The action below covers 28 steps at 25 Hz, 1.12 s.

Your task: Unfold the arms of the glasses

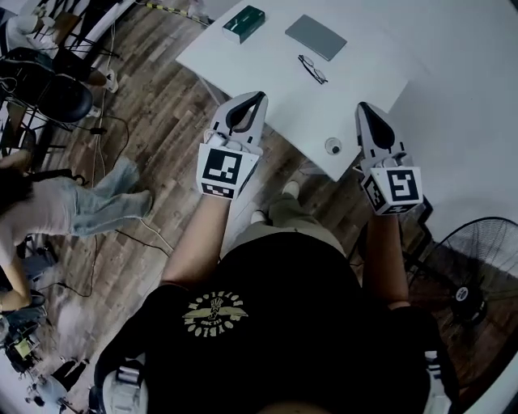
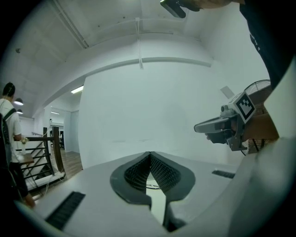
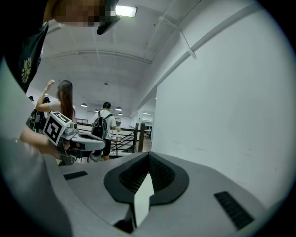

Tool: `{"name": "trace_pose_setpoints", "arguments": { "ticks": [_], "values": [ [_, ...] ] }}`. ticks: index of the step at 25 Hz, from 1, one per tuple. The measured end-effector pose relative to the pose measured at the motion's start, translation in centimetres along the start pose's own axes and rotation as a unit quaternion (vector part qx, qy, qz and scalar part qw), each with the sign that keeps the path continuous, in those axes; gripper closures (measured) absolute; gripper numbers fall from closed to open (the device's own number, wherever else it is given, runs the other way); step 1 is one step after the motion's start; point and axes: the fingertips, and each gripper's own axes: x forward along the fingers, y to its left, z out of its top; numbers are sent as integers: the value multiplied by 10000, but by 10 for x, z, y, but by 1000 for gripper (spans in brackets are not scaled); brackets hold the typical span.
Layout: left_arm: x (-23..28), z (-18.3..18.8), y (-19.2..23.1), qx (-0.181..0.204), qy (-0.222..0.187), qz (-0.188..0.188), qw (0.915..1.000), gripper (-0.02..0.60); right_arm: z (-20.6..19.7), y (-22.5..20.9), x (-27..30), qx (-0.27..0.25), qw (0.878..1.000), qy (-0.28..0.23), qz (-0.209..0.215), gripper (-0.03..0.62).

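Observation:
A pair of dark-framed glasses lies folded on the white table, towards its far side. My left gripper hovers over the table's near left edge, well short of the glasses, its jaws shut and empty. My right gripper is held off the table's near right corner, jaws also together with nothing in them. In the left gripper view the tips meet, and the right gripper shows to the side. The right gripper view shows its own tips closed and the left gripper beyond.
A green box and a flat grey case lie beyond the glasses. A small round object sits near the table's front corner. A floor fan stands at the right; a chair, cables and a person are at the left.

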Motion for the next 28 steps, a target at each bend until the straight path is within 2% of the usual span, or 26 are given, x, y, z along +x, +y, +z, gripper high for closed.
{"name": "trace_pose_setpoints", "arguments": {
  "ticks": [12, 23, 28],
  "values": [
    [36, 0, 21, -39, 41, 221, 9997, 575, 3, -29, 38, -28, 9997, 16, 240, 595],
    [62, 26, 22, 146, 9, 462, 9988, 575, 21, -61, 56, -8, 9986, -194, 488, 595],
    [73, 29, 29, 43, 161, 639, 9978, 575, 26, -80, 69, 76, 9972, -349, 651, 595]
  ]
}}
